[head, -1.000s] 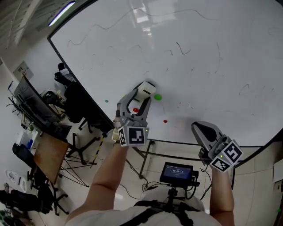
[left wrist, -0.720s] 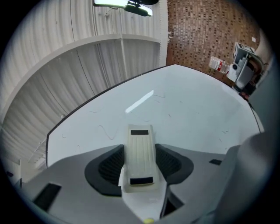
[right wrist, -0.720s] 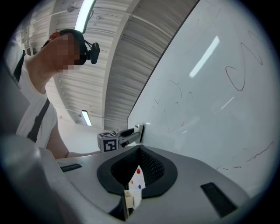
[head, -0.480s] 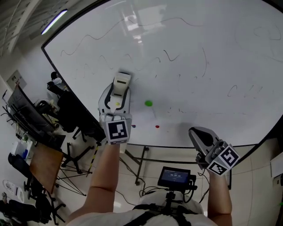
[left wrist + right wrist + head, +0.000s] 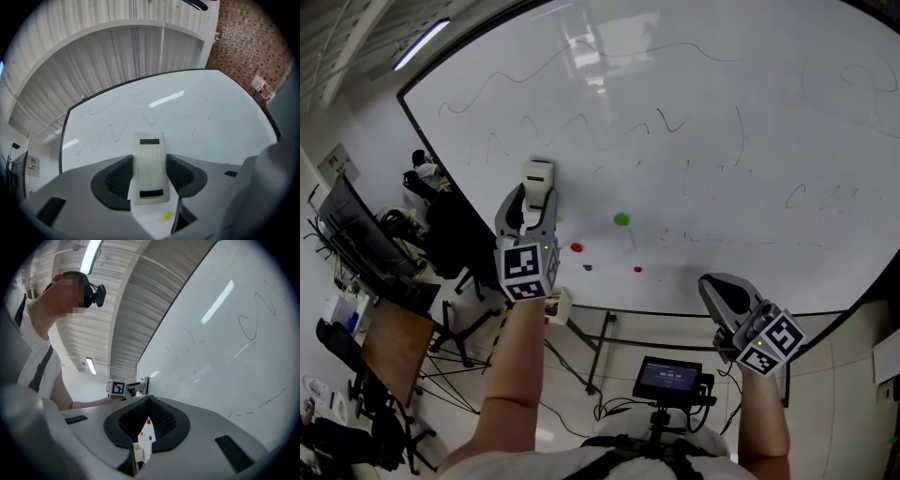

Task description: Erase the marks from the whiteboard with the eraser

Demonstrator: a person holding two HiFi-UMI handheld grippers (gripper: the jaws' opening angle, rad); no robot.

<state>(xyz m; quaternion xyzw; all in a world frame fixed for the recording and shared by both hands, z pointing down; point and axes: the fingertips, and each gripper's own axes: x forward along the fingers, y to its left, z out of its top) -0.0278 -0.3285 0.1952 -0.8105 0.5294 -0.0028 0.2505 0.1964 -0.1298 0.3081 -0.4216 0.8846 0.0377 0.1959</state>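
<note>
The whiteboard [image 5: 703, 141] fills the top of the head view and bears thin wavy marks [image 5: 581, 127] and scribbles [image 5: 825, 197]. My left gripper [image 5: 534, 194] is shut on a white eraser [image 5: 536, 180], which points at the board's lower left, below the wavy lines. In the left gripper view the eraser [image 5: 150, 171] sits upright between the jaws, with wavy marks [image 5: 117, 129] above it. I cannot tell whether it touches the board. My right gripper [image 5: 724, 286] hangs low at the right, below the board's bottom edge, shut and holding nothing [image 5: 149, 401].
A green magnet [image 5: 622, 219], two red magnets [image 5: 576, 247] and a small dark one [image 5: 587, 267] stick to the lower board. A screen on a tripod [image 5: 673, 377] stands below. Desks, chairs and cables [image 5: 384, 272] crowd the left side.
My left gripper has carried the eraser leftward along the board, away from the green magnet. The right gripper has stayed low at the right.
</note>
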